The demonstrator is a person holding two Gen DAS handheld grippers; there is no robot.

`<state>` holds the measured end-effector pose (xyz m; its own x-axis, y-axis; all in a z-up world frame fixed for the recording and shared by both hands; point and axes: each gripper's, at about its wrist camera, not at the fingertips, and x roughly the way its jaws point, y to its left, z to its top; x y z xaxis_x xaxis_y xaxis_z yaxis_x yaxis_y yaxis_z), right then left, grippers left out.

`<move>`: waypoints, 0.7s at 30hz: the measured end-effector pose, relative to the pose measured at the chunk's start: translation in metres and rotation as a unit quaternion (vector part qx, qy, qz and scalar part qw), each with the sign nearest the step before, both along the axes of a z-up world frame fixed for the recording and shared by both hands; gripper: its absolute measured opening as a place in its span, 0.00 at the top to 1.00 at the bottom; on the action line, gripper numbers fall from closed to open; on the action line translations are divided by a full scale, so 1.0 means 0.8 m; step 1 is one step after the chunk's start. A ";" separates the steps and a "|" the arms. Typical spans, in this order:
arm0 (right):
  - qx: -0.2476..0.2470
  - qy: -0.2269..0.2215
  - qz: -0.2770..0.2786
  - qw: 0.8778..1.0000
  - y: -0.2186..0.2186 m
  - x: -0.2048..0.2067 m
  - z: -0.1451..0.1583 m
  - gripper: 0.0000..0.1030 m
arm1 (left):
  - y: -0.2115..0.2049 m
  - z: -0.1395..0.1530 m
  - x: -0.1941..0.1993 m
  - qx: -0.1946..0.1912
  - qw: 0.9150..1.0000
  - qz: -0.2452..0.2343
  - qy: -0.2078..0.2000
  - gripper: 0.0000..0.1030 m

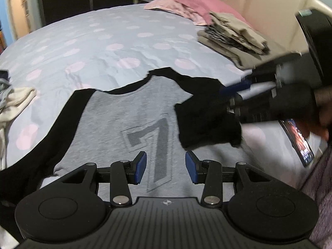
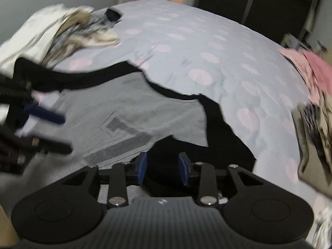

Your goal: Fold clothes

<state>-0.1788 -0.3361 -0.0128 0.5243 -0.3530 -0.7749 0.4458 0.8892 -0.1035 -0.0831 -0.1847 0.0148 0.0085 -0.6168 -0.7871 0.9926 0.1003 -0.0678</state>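
A grey T-shirt (image 1: 124,112) with black sleeves and a large "7" lies flat on the polka-dot bedspread (image 1: 93,41). My left gripper (image 1: 166,167) is open and empty just above the shirt's lower front. My right gripper (image 2: 162,167) is open over the shirt's black right sleeve (image 2: 217,137), which lies folded in over the grey body. In the left wrist view the right gripper (image 1: 234,92) reaches in from the right above that sleeve (image 1: 207,122). The shirt also shows in the right wrist view (image 2: 134,108).
A stack of folded beige and patterned clothes (image 1: 232,35) and pink pillows (image 1: 191,2) sit at the head of the bed. A heap of unfolded clothes (image 2: 68,29) lies at the other side. A lit phone (image 1: 296,141) lies at the bed's right edge.
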 end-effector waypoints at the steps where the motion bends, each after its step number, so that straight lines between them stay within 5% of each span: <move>1: 0.005 -0.009 -0.018 1.000 -0.008 -0.006 0.005 0.59 | 0.000 0.000 -0.005 -0.004 1.000 -0.011 -0.001 0.62; 5: 0.018 -0.029 -0.097 0.995 -0.036 -0.035 0.020 0.52 | -0.008 -0.003 -0.028 -0.011 0.999 -0.049 -0.009 0.62; 11: 0.011 0.019 -0.214 0.977 -0.076 -0.067 0.016 0.52 | -0.040 -0.015 -0.081 0.000 0.993 -0.111 -0.039 0.62; 21: 0.057 0.040 -0.290 0.955 -0.110 -0.126 0.000 0.45 | -0.117 -0.060 -0.143 0.024 0.985 -0.167 -0.030 0.59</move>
